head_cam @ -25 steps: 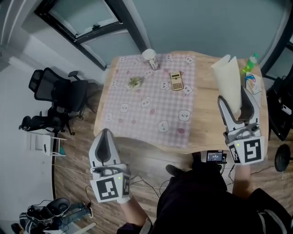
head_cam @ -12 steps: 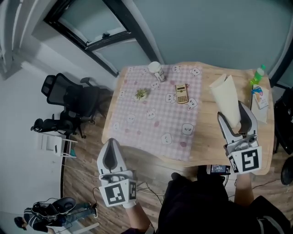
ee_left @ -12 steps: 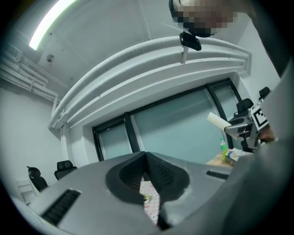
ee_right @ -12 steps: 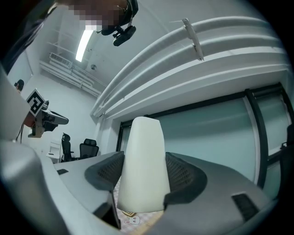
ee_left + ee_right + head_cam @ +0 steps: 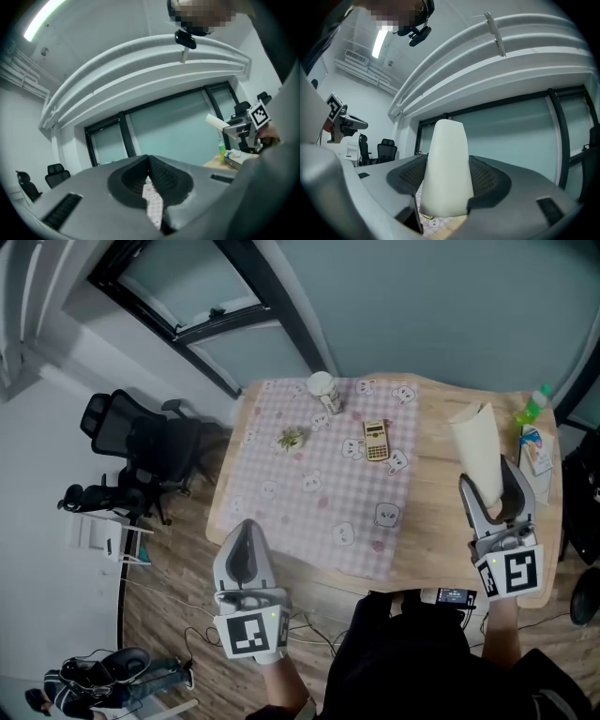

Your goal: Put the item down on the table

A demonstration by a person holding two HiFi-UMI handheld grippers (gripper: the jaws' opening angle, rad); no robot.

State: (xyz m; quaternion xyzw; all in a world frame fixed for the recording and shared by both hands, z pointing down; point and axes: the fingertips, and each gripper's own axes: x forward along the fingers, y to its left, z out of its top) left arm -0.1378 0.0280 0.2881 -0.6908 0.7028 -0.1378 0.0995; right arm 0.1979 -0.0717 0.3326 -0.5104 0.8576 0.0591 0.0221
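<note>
The item is a tall cream-white tapered piece (image 5: 477, 444), standing up out of my right gripper (image 5: 489, 480), which is shut on its lower part. It hangs over the bare wood at the right side of the table (image 5: 441, 521). In the right gripper view the cream piece (image 5: 446, 159) fills the gap between the two dark pads of the right gripper (image 5: 445, 180), and both pads press on its sides. My left gripper (image 5: 246, 532) is shut and empty, off the table's front left corner and over the floor. In its own view the left gripper (image 5: 149, 165) holds nothing.
A pink checked cloth (image 5: 319, 474) covers the table's left part, with a calculator (image 5: 376, 440), a white cup (image 5: 323, 390) and a small green sprig (image 5: 292, 437) on it. A green bottle (image 5: 531, 406) and a carton (image 5: 536, 448) stand at the right edge. Office chair (image 5: 141, 442) at left.
The head view has swung, so the table sits lower and further right in it. The right gripper still holds the cream piece over the table's right side. The left gripper has drifted slightly right.
</note>
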